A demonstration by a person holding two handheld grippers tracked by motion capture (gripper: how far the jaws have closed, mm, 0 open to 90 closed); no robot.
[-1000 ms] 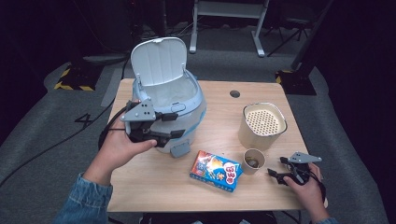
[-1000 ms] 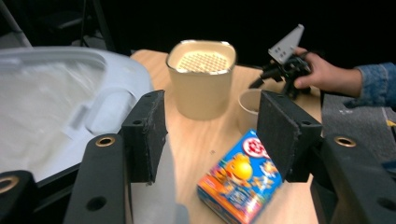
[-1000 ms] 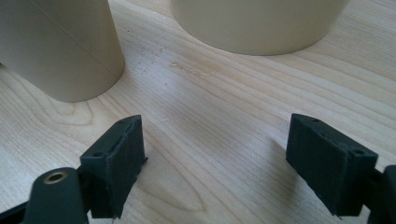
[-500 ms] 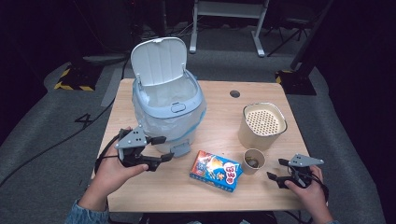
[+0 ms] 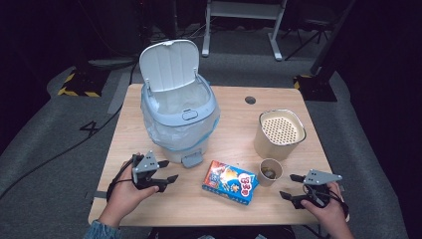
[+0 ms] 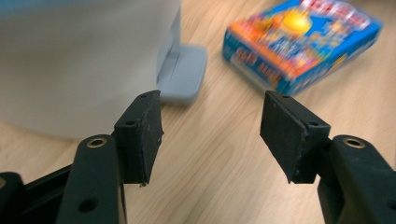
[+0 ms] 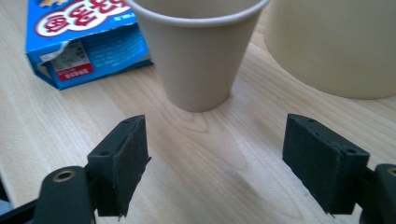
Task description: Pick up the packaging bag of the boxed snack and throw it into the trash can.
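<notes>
Your left gripper (image 5: 166, 178) has dropped from the open bin (image 5: 179, 117) to the table's near left corner, jaws spread and empty, pointed at the blue box (image 5: 230, 181) by the near edge, while your right gripper (image 5: 293, 186), spread too, faces the small paper cup (image 5: 270, 172), so a pickup looks next.

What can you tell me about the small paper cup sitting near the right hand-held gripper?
The small paper cup is plain tan, tapered toward its base, with a rolled rim. It stands upright on the wooden table, beside the taller tan container and next to the blue snack box; whether it touches either I cannot tell. Something dark lies inside at the bottom, too small to identify. The right hand-held gripper points at it with its jaws open and clear of the cup; nothing grips it.
</notes>
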